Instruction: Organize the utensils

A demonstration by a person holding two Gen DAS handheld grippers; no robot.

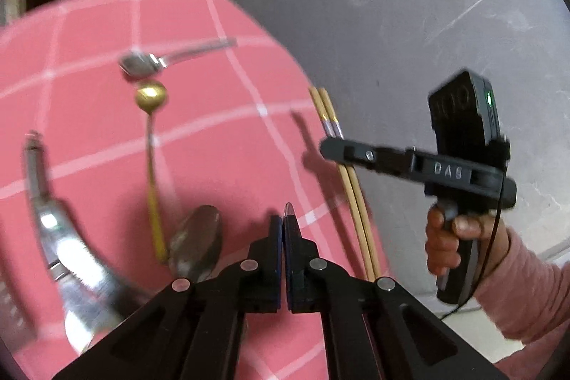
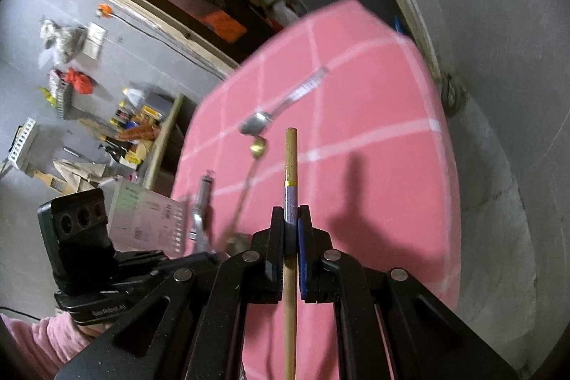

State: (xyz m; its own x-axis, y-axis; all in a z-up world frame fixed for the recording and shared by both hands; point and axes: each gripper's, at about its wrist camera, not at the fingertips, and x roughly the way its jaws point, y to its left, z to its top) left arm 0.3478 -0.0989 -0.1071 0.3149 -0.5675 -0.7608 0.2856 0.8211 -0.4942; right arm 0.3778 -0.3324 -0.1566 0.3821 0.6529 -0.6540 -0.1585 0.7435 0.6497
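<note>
The right gripper (image 2: 291, 219) is clamped on a pair of tan wooden chopsticks (image 2: 290, 152), pointing toward twelve o'clock. The left gripper (image 1: 283, 223) is closed on a thin silvery utensil tip (image 1: 288, 208). On the pink checked cloth (image 1: 221, 66), a gold-coloured metal spoon (image 1: 151, 95) lies at eleven o'clock from the left gripper.

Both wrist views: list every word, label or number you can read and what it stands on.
"DAS": on the right gripper's black body, left wrist view.
"GenRobot.AI": on the left gripper's housing, right wrist view.
Printed lines on the white box behind the pink checked cloth: too blurred to read.
</note>
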